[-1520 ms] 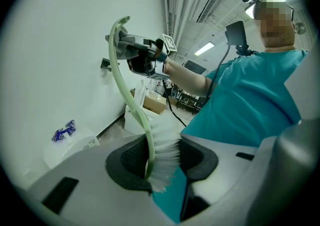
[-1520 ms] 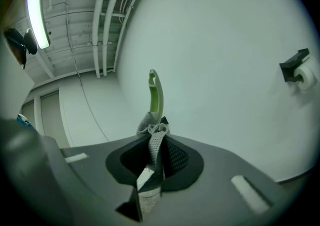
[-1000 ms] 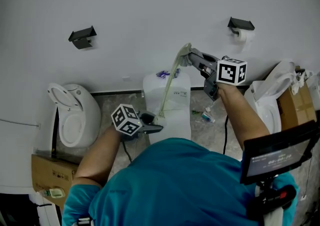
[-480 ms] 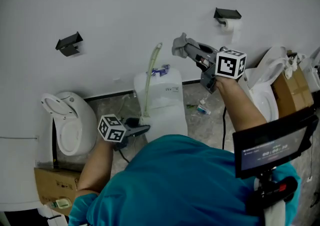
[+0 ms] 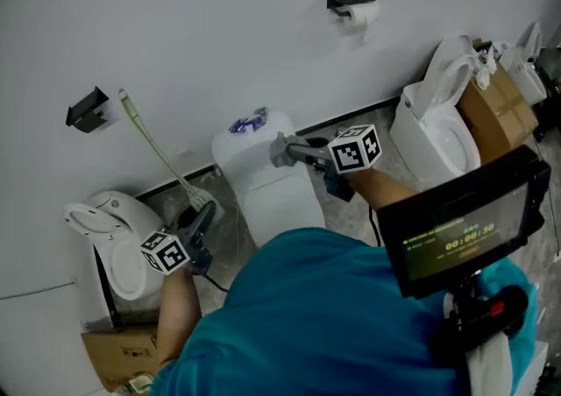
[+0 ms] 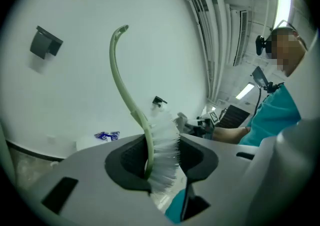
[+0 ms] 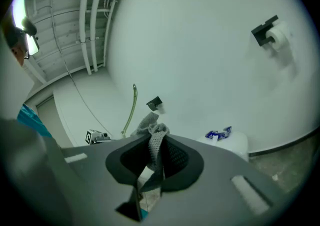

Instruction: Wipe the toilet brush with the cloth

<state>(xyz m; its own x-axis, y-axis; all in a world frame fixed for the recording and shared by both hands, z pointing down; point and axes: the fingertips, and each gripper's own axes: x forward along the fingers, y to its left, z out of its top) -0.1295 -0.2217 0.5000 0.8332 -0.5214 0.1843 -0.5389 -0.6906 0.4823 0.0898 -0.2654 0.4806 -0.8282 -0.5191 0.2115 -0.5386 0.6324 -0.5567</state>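
**A:** Down by the white wall, seen from above, what have you got?

**B:** My left claw [image 5: 203, 210] pinches the toilet brush [image 5: 158, 151] at its bristle end, with the handle slanting up along the wall. My right claw [image 5: 282, 151] grips the cloth [image 5: 277, 149] near a toilet tank [image 5: 263, 188], well apart from the brush.

**A:** And looking along the left claw?

**B:** Its jaws clamp the brush head, white bristles between them, and the green handle curves upward.

**A:** The right?

**B:** Its jaws are nipped on the grey cloth, which bunches above them and hangs below.
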